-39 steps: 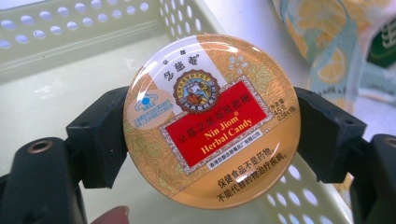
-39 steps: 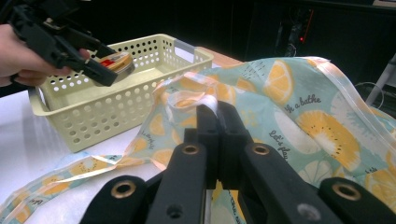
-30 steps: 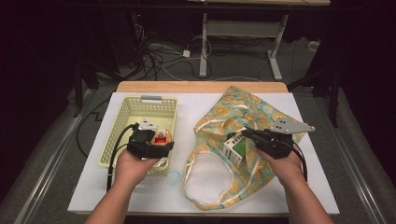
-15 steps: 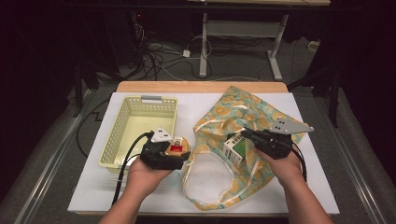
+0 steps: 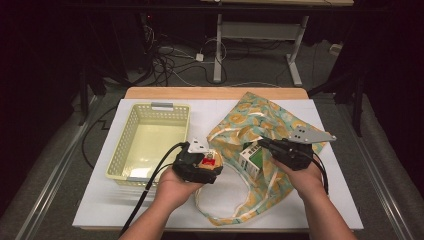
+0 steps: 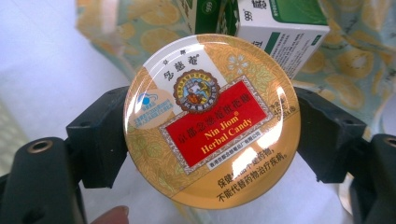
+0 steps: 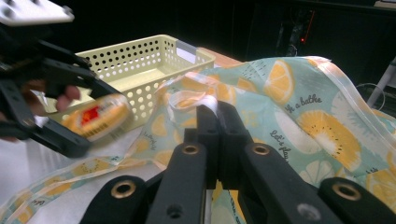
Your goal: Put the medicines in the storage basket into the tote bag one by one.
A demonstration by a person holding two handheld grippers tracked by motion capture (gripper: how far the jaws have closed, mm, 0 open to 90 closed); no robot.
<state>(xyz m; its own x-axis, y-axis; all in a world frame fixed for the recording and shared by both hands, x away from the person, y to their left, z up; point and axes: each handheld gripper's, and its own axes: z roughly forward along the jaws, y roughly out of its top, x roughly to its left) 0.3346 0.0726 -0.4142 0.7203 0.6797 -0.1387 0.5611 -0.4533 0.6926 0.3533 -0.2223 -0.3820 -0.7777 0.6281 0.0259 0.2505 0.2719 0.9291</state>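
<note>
While the round candy tin (image 6: 211, 120) sits clamped between the two black jaws of the left gripper (image 6: 211, 140), lid face up toward that gripper's camera, its rim is pressed on both sides by the pads. Just beyond the jaw tips lies a white-and-green box (image 6: 275, 32) resting on the lemon-print cloth bag (image 6: 355, 79). In the high view the left gripper (image 5: 204, 165) holds the tin (image 5: 209, 161) at the bag's open edge, with the box (image 5: 251, 159) between it and the right gripper (image 5: 265, 146). The right gripper's jaws are pressed together, pinching a fold of the bag's rim (image 7: 196, 100). Past the tin, on the far side from the bag, stands the yellow perforated basket (image 5: 127, 145) on the white table (image 5: 210, 112).
</note>
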